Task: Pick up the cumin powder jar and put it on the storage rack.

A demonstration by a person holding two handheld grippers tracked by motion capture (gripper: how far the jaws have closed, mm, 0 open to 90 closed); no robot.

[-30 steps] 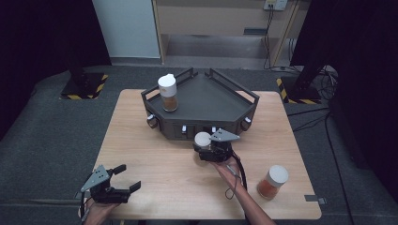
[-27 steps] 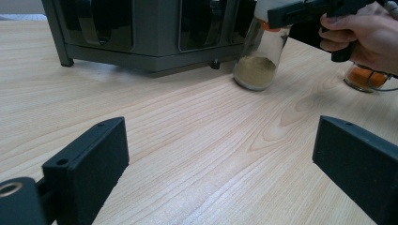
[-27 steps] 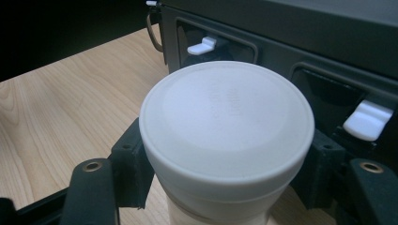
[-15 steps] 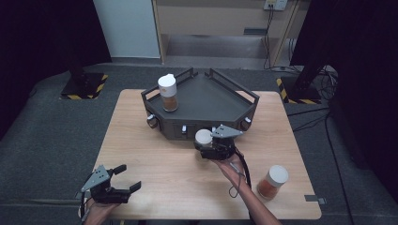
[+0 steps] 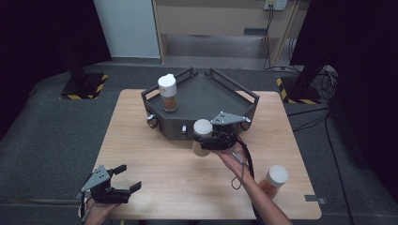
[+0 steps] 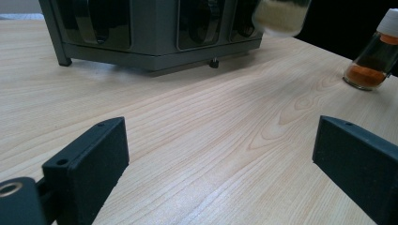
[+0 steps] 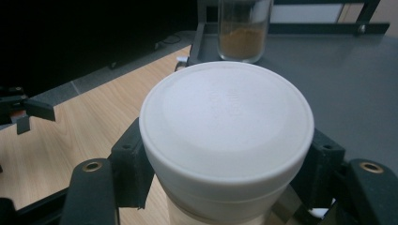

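A clear glass spice jar with a broad white screw cap and pale powder inside [image 5: 202, 137] hangs above the light wooden tabletop [image 5: 155, 164], just in front of the dark grey angular metal tray rack [image 5: 206, 93], clamped at the neck below the cap by the black fingers [image 7: 129, 168] of the right gripper [image 5: 211, 139]. The grip from the side keeps the jar upright and its cap free, which suits carrying it over the rack's low rail. On the rack's deck a second white-capped glass jar of brown spice [image 5: 168, 93] stands upright near the left corner, suggesting that the held jar is bound for a place beside it. A third white-capped jar holding orange spice [image 5: 273, 180] waits on the tabletop near its right edge, well apart from the rack and probably next in line. The left gripper [image 5: 121, 182] rests low at the near left corner of the tabletop with its fingers spread wide and nothing between them, clear of the working hand's path.
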